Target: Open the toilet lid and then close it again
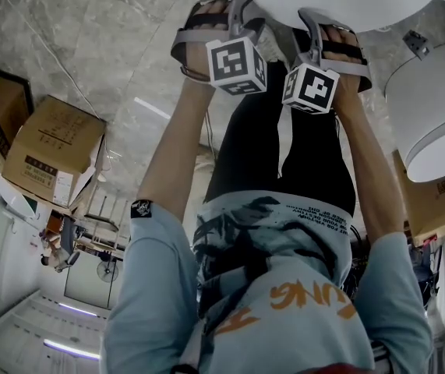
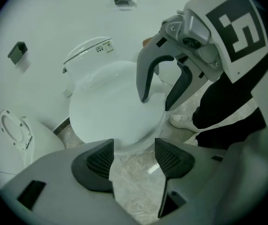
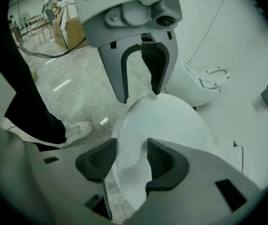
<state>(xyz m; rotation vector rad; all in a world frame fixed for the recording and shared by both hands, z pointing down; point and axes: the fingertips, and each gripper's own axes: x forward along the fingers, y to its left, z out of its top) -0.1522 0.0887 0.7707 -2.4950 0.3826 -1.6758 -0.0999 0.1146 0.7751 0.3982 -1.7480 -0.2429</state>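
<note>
While the lid [image 2: 115, 107] lies flat, left tongs [image 2: 134, 161] gape empty at its six o'clock edge, right tongs [image 3: 133, 161] loosely straddle it; lifting likely remains.

Arms outstretched side by side, left hand-held gripper [image 2: 134, 157] jaws wide apart, right hand-held gripper [image 3: 132, 160] narrower

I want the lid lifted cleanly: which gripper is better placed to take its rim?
Probably right. The right gripper has the rim of the toilet lid between its jaws; the left gripper hovers at the front edge, mostly floor between its jaws.
</note>
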